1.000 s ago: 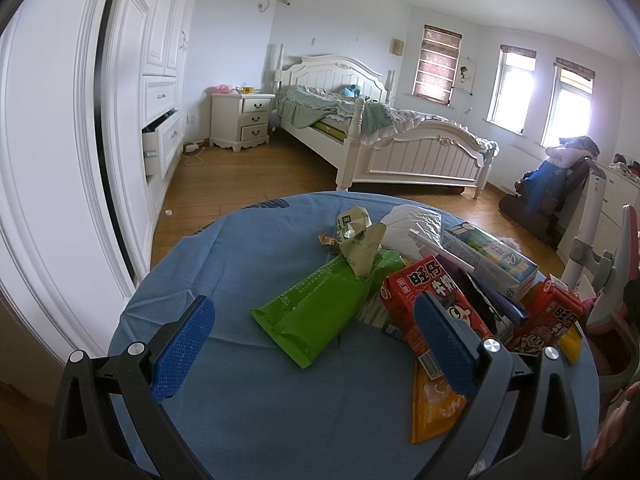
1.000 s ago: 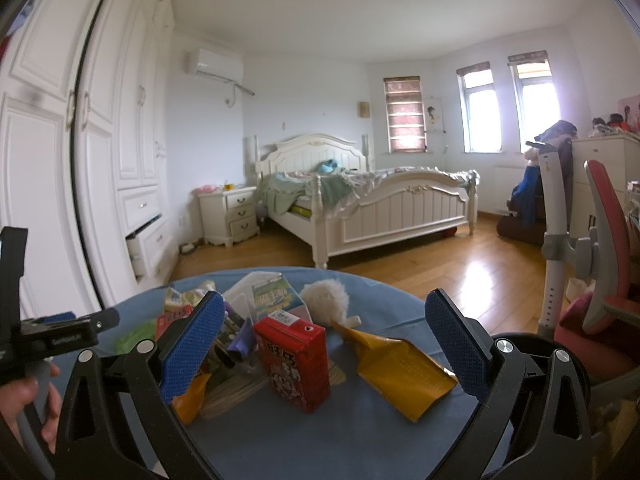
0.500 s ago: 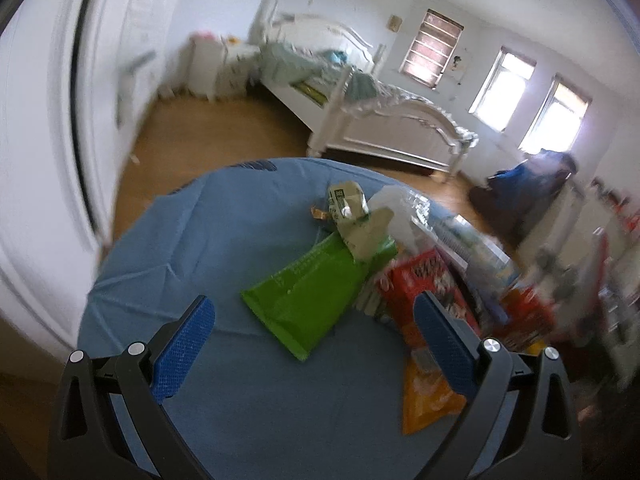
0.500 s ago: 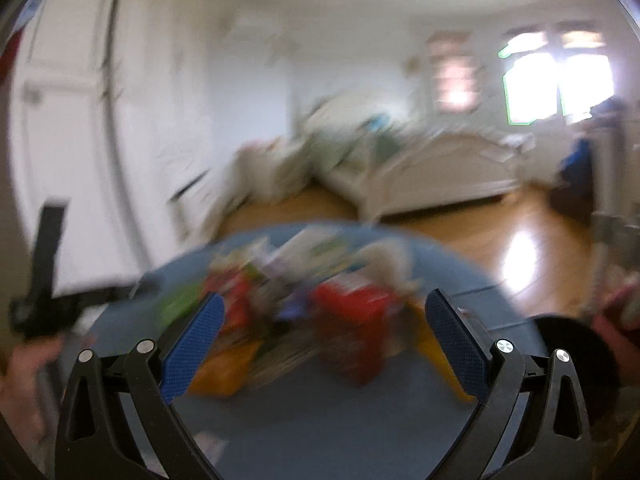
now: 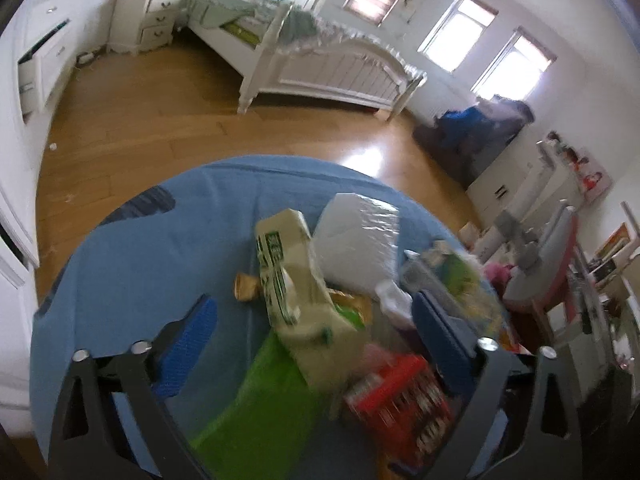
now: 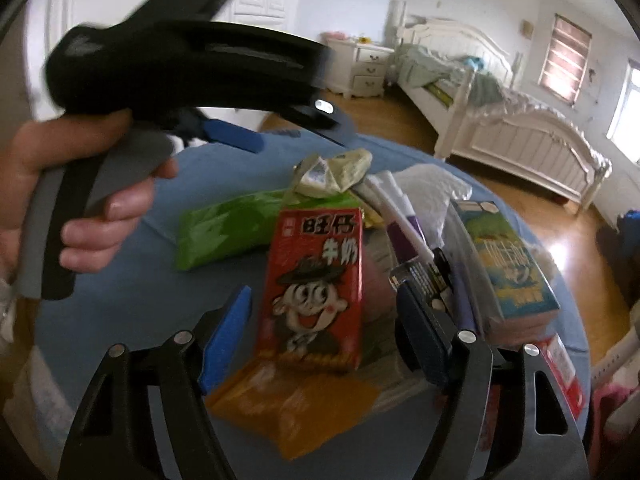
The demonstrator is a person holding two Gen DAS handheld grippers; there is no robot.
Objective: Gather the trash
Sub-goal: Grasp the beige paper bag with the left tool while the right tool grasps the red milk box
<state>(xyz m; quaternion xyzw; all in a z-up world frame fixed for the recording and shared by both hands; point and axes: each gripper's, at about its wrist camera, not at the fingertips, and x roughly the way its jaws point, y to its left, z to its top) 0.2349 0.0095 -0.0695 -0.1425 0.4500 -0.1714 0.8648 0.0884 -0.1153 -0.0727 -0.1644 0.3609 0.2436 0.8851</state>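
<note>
Below, both sets of jaws closing, ungripped: right gripper [image 6: 322,334] round red carton [image 6: 314,292] (base hidden), left gripper [image 5: 314,350] round blurred cream carton [image 5: 294,292].

A heap of trash sits on the round table [image 6: 120,304]. In the right wrist view, the milk carton [image 6: 314,292] lies on an orange wrapper [image 6: 296,408], with the green pouch [image 6: 240,228] behind and left and a boxed carton [image 6: 508,268] to its right. The crumpled carton [image 5: 288,276] rests on the pouch's far end.
</note>
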